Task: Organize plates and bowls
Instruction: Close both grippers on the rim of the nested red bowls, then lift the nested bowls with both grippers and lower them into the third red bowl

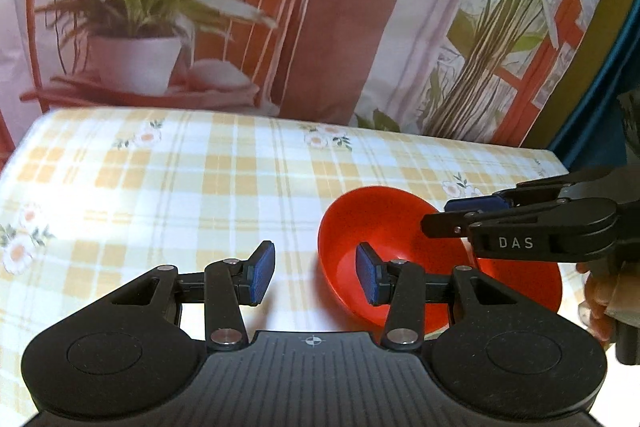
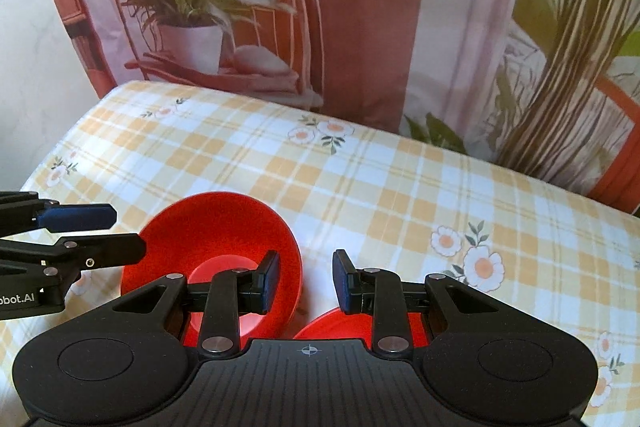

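A red bowl [image 1: 384, 223] sits upright on the checked tablecloth; it also shows in the right wrist view [image 2: 216, 227]. My left gripper [image 1: 316, 275] is open and empty, its right finger above the bowl's left rim. My right gripper [image 2: 306, 281] is open, its left finger over the bowl's right side. A red plate [image 2: 340, 325] lies under the right gripper, mostly hidden. The right gripper also reaches in from the right in the left wrist view [image 1: 448, 215], over the bowl's far right rim.
The table [image 2: 360, 187] has a yellow and white checked cloth with flower prints. A printed backdrop with plants and a chair hangs behind its far edge. The left gripper [image 2: 120, 231] enters the right wrist view from the left.
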The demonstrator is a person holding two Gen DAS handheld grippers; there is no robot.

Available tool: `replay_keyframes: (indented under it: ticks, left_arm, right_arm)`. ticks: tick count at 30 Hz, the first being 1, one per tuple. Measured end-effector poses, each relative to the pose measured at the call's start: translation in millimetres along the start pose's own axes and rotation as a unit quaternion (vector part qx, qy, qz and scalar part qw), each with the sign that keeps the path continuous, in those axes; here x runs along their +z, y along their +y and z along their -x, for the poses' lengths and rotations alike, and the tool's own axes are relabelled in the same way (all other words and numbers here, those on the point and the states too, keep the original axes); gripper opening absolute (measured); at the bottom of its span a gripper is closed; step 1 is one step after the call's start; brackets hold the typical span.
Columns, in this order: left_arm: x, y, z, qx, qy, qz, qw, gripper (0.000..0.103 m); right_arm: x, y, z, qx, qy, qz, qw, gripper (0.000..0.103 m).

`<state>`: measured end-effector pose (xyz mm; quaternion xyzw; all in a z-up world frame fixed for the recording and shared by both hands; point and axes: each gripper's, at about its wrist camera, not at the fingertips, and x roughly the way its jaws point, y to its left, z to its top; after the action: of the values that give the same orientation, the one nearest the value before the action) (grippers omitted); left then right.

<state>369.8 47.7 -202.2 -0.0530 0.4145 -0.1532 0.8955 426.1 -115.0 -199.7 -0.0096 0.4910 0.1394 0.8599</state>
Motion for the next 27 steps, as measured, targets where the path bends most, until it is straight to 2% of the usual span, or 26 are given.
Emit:
replay_keyframes:
  ticks: [5, 7, 9, 13, 15, 17, 27]
  left_arm:
    - [-4.9, 0.1, -5.4, -0.018, 0.013, 0.013, 0.9997, 0.043]
    - [-6.3, -0.6, -6.7, -0.038, 0.019, 0.021, 0.9989, 0.041]
    - [-7.4, -2.8, -7.3, -0.045, 0.019, 0.02, 0.9986, 0.031]
    - [-8.5, -1.6, -8.0, -0.034, 0.015, 0.021, 0.9991, 0.015]
    - [-8.5, 2.8, -6.2, -0.032, 0.013, 0.033, 0.9989, 0.013]
    - [-6.0, 4.7, -1.7, -0.031, 0.007, 0.037, 0.9988, 0.009]
    - [8.5, -15.4, 30.5, -0.019, -0.022, 0.017, 0.9994, 0.009]
  right_arm:
    - [-1.8, 3.2, -5.8, 0.01, 0.008, 0.004, 1.0, 0.026]
    - [-2.4, 5.0, -7.1, 0.012, 0.01, 0.003, 1.0, 0.025]
    - [-3.5, 6.7, -8.5, 0.015, 0.012, 0.002, 1.0, 0.022]
    - [-4.7, 9.3, -8.2, 0.011, 0.013, 0.0, 1.0, 0.019]
    - [-4.6, 7.2, -6.6, 0.012, 0.012, -0.008, 1.0, 0.01]
    - [-3.2, 4.9, -3.8, 0.016, 0.009, -0.016, 1.0, 0.007]
    - [5.8, 2.6, 31.2, 0.023, -0.025, -0.026, 0.999, 0.007]
